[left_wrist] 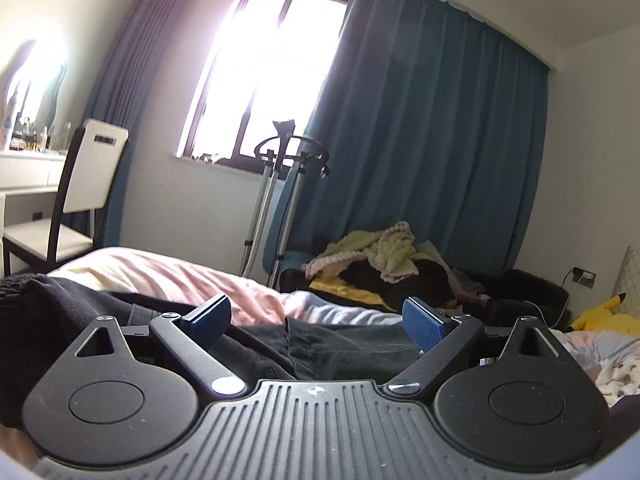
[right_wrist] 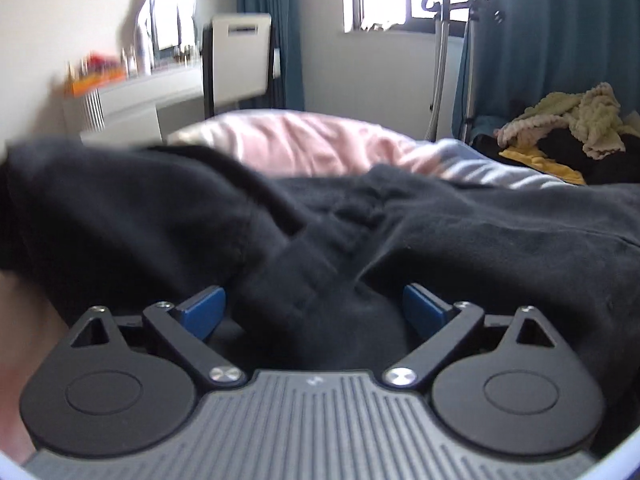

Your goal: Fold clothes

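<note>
— Lying across the bed (right_wrist: 304, 144): black garment (right_wrist: 480, 216), blurring, edges running out of frame.
— Right tongs (right_wrist: 314, 308)?
— Gaping around a dark fold, not pinching. Left tongs (left_wrist: 316, 320) spreading wide, grasping nothing.

A garment (right_wrist: 360, 220) lies spread across the near part of the bed (left_wrist: 180, 276); a quilt (right_wrist: 288, 144) lies on the bed behind it; at far left a chair (left_wrist: 80, 184) stands before a dressing table (left_wrist: 24, 172); a garment steamer (left_wrist: 276, 192) stands beyond the bed under the window (left_wrist: 264, 68); to its right a heap of clothes (left_wrist: 384, 256) lies before the curtain (left_wrist: 432, 132); a plush toy (left_wrist: 604, 314) lies at far right.
</note>
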A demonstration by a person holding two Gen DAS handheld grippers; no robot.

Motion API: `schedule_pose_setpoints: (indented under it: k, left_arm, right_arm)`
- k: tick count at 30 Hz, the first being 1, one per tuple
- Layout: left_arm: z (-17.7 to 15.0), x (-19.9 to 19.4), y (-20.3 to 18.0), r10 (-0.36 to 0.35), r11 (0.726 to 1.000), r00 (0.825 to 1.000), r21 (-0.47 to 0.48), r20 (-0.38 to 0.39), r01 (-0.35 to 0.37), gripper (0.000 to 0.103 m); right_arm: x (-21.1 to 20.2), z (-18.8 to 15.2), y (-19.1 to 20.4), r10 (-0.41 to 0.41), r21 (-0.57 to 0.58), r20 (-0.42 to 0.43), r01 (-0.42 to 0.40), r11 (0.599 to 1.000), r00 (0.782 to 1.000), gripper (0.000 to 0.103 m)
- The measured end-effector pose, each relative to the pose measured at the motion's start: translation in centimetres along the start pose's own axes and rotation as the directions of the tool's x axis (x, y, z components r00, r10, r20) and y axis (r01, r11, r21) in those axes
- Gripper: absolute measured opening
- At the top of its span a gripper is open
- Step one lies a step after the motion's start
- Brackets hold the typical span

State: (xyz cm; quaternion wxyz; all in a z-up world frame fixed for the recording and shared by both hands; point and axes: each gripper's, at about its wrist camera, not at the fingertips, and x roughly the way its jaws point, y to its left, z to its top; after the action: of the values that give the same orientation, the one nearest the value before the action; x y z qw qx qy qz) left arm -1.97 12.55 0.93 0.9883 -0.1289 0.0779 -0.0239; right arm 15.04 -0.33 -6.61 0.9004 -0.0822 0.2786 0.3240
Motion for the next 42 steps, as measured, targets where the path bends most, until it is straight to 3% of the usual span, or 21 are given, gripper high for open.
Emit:
schedule_pose_setpoints:
  k: [5, 6, 7, 9, 13, 16, 22, 24, 27, 30, 32, 33, 34, 36, 39, 42]
  left_arm:
    - [-0.3, 1.1, 1.2, -0.005, 0.998, 0.998, -0.068, -0.07, 0.001, 0.094]
    - [-0.4, 1.2, 1.3, 0.0, 0.998, 0.997, -0.07, -0.076, -0.005, 0.094]
    - [-0.4, 1.4, 1.3, 0.004, 0.998, 0.997, -0.064, -0.083, -0.01, 0.094]
    - [-0.6, 1.7, 1.1, 0.014, 0.999, 0.995, -0.051, -0.095, -0.019, 0.094]
    - [-1.1, 2.4, 0.4, 0.036, 0.999, 0.992, -0.011, -0.123, -0.038, 0.094]
    - [-1.7, 2.8, -0.4, 0.052, 0.998, 0.986, 0.025, -0.158, -0.049, 0.094]
    - [-2.7, 3.6, -1.7, 0.064, 0.996, 0.978, 0.074, -0.196, -0.051, 0.094]
    - [-2.8, 3.8, -2.0, 0.051, 0.997, 0.977, 0.068, -0.205, -0.038, 0.094]
    - [-3.0, 4.1, -2.6, 0.054, 0.996, 0.976, 0.077, -0.21, -0.039, 0.094]
    - [-3.2, 4.1, -3.2, 0.063, 0.994, 0.975, 0.098, -0.215, -0.043, 0.094]
    - [-3.1, 4.0, -3.3, 0.069, 0.993, 0.975, 0.104, -0.211, -0.048, 0.094]
    - [-3.1, 3.8, -3.1, 0.073, 0.993, 0.976, 0.103, -0.206, -0.053, 0.094]
    - [-3.0, 3.6, -3.0, 0.074, 0.994, 0.977, 0.097, -0.2, -0.055, 0.094]
    - [-2.6, 3.2, -2.6, 0.085, 0.994, 0.981, 0.081, -0.175, -0.072, 0.094]
    - [-1.7, 2.3, -1.4, 0.146, 0.989, 0.985, 0.05, -0.09, -0.142, 0.094]
    - [-1.3, 2.2, 0.0, 0.149, 0.988, 0.984, -0.02, -0.095, -0.151, 0.094]
  right_arm:
    - [-1.3, -0.3, -3.8, 0.079, 0.253, 0.042, -0.087, 0.964, 0.996, 0.057]
    - [-1.7, -0.4, -4.5, 0.095, 0.293, 0.054, -0.107, 0.95, 0.994, 0.042]
    - [-2.3, -0.4, -5.0, 0.079, 0.318, 0.055, -0.092, 0.943, 0.995, 0.011]
    - [-3.4, -0.3, -6.3, 0.069, 0.388, 0.063, -0.088, 0.917, 0.996, 0.01]
    - [-5.7, 0.5, -7.8, 0.029, 0.415, 0.109, -0.072, 0.907, 0.994, 0.007]
    - [-7.5, 2.1, -10.5, -0.063, 0.44, 0.153, -0.011, 0.898, 0.986, 0.001]
    - [-13.7, 5.5, -18.8, -0.279, 0.496, 0.23, 0.134, 0.858, 0.932, 0.001]
    - [-15.5, 6.3, -19.8, -0.311, 0.422, 0.22, 0.197, 0.885, 0.925, 0.001]
    - [-16.0, 5.6, -19.4, -0.24, 0.329, 0.169, 0.175, 0.928, 0.956, 0.006]
    - [-14.9, 4.1, -17.0, -0.137, 0.246, 0.126, 0.103, 0.964, 0.983, 0.011]
    - [-13.2, 3.1, -14.8, -0.074, 0.225, 0.105, 0.049, 0.973, 0.992, 0.034]
    - [-12.5, 2.7, -13.8, -0.034, 0.225, 0.1, 0.01, 0.974, 0.994, 0.051]
    - [-11.9, 2.4, -12.7, 0.018, 0.219, 0.101, -0.04, 0.975, 0.995, 0.055]
    - [-10.0, 2.2, -10.2, 0.106, 0.189, 0.09, -0.121, 0.974, 0.99, 0.056]
    - [-7.5, 2.4, -6.7, 0.175, 0.152, 0.065, -0.183, 0.971, 0.982, 0.057]
    - [-5.0, 1.6, -4.1, 0.226, 0.126, 0.048, -0.231, 0.965, 0.973, 0.057]
